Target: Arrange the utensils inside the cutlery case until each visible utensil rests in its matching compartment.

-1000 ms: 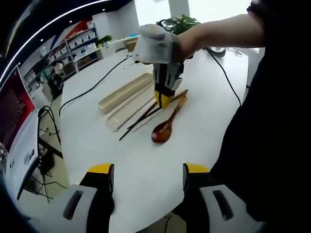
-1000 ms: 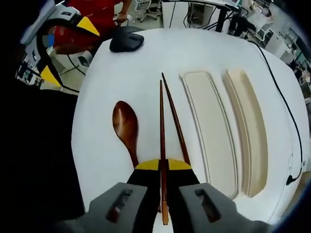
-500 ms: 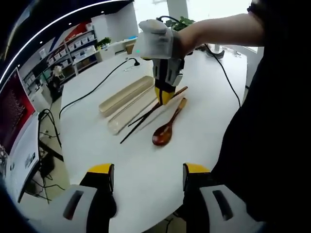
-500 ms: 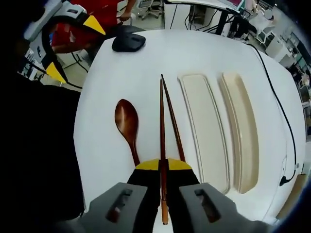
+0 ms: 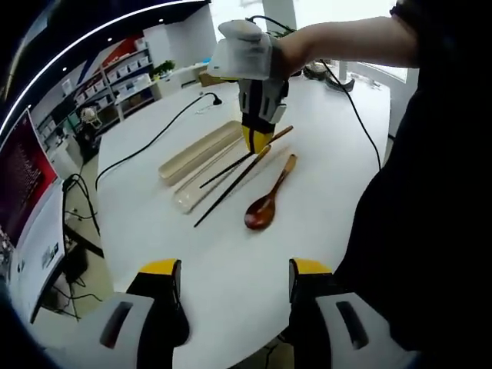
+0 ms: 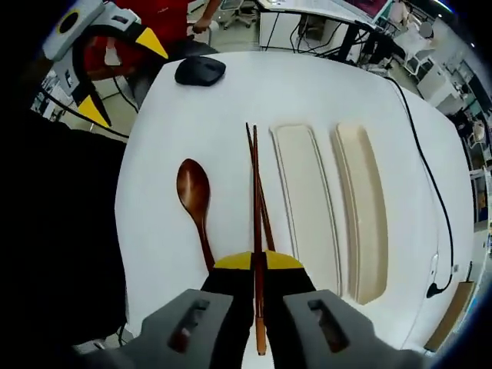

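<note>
We are working over a round white table (image 6: 192,115), bare apart from the utensils, a dark rounded object (image 6: 200,70) at its far edge ahead of our right fingers, and a black cable (image 5: 150,142) trailing across it. Beyond the table in the left gripper view stand shelving racks (image 5: 127,73) and a potted plant, with a red screen off to the left. In the right gripper view, desks and a person in red sit past the far rim.

Our right gripper (image 6: 257,261) has its yellow tips pressed together on one dark chopstick (image 6: 257,200), which runs straight ahead from between them. A second chopstick (image 6: 265,223) lies just beside it, crossing under it at a slight angle; we cannot tell whether it touches the table. The wooden spoon (image 6: 194,192) lies flat on the table to the left of those fingers, bowl pointing away. To their right lie the two pale halves of the cutlery case (image 6: 307,200), side by side and open, lengthwise ahead.

Our left gripper (image 5: 234,280) hangs near the table's edge with its fingers spread wide, nothing between them. Far ahead of them we see the right gripper, the chopsticks slanting from it and the spoon nearer us.

The case's inner compartments are hard to make out.
</note>
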The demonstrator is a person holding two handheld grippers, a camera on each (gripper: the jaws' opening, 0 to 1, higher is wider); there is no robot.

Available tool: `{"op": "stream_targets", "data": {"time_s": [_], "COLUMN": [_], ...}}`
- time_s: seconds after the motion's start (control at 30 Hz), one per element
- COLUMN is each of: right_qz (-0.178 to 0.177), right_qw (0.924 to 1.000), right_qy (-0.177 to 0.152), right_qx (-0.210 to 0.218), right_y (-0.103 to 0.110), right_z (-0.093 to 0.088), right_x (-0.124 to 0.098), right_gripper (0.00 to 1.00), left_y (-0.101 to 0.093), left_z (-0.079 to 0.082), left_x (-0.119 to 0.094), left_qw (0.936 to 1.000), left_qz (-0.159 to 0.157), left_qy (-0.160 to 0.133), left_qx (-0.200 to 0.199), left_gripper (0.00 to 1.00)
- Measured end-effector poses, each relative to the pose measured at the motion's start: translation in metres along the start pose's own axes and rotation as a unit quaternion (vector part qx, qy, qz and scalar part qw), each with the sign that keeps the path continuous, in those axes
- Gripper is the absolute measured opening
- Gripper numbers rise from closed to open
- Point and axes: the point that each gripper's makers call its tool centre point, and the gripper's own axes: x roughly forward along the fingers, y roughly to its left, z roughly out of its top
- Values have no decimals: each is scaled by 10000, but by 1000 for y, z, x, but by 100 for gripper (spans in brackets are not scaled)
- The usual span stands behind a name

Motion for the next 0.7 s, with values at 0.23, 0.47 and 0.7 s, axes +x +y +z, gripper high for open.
{"op": "stream_targets", "data": {"time_s": [0.23,0.47,0.7], "right_qz": [-128,-267,-422], "right_qw": [9999,9995,9988], "right_qy": [40,54,50], "right_qx": [-92,-171,-247], "right_y": [-10,-24,-41], "right_z": [0,4,9], "right_x": [-5,-14,-21], "right_gripper": [0,0,0], "left_y": [-2,1,1], "left_z": [2,-3,-7], "left_x": [-4,-9,-10], "left_qw": [9999,10000,9999], "left_qz": [-21,39,55], "left_qy": [-21,22,67], "left_qx": [100,87,72], "left_gripper": [58,58,58]}}
